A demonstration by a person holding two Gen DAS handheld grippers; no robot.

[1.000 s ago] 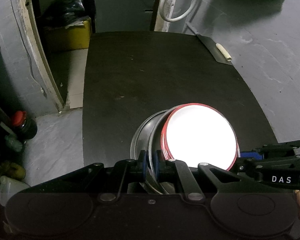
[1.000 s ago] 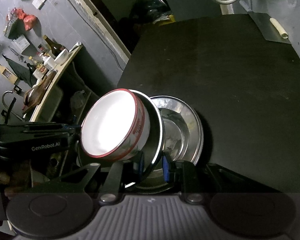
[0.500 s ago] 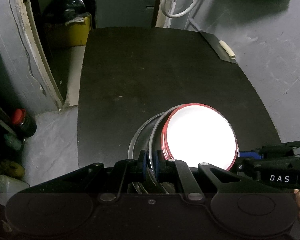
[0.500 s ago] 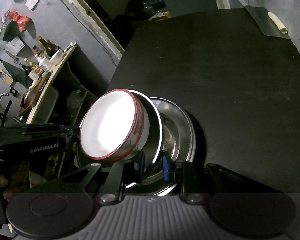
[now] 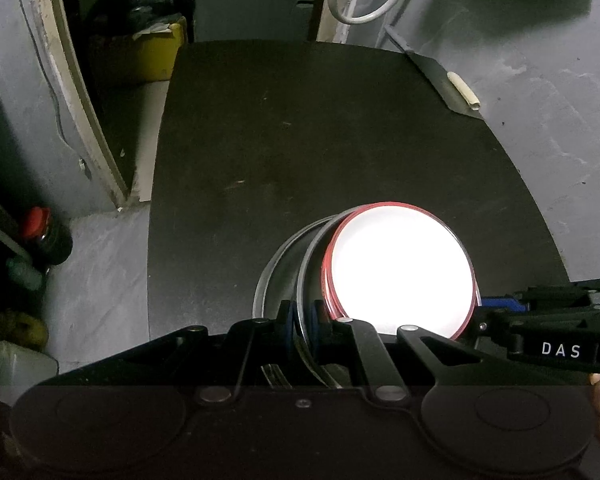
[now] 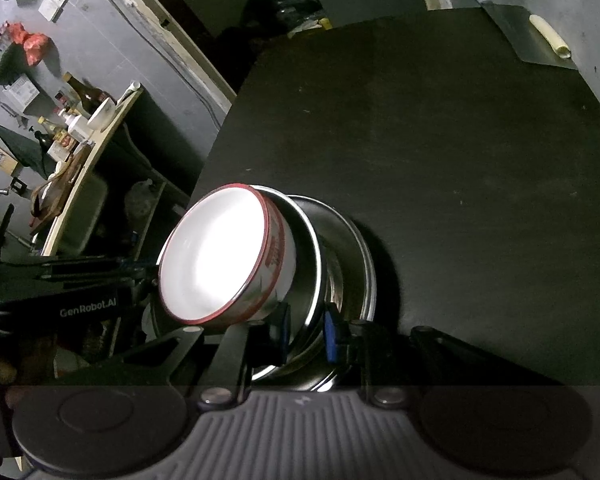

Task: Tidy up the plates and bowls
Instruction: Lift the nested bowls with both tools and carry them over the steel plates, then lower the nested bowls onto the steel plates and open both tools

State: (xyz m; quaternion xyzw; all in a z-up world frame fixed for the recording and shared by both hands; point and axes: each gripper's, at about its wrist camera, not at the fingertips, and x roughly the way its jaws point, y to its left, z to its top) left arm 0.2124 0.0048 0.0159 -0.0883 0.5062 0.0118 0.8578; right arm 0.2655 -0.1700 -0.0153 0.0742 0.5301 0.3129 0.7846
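Fingers (image 5: pixel 287 322) of the left gripper (image 5: pixel 302 322) stand nearly together, pinching the thin rim of a steel plate (image 5: pixel 312 256) between their blue pads. On the right gripper (image 6: pixel 306 330) the blue-padded fingers (image 6: pixel 331 338) sit a little wider apart, straddling the plate's rim from the opposite side; they look to be touching it, so I judge this a grip too, though a looser one.

As for progress, the stacking looks largely done — a white bowl with a red rim (image 5: pixel 400 272) sits nested in the steel plate, and a second steel plate (image 6: pixel 360 264) lies directly beneath, offset a little toward the left gripper's side. All of it is gathered at the near edge of the black table (image 5: pixel 320 140), the rest of which is bare. No other dishes appear in either view, so what is left seems to be squaring the pile or carrying it somewhere; which of the two I cannot tell.

Both grippers come in low and roughly level from opposite sides of the stack, each visible in the other's camera. From the right wrist view the bowl and upper plate look tipped toward the left gripper — possibly lifted off the lower plate, though fisheye distortion makes that uncertain.
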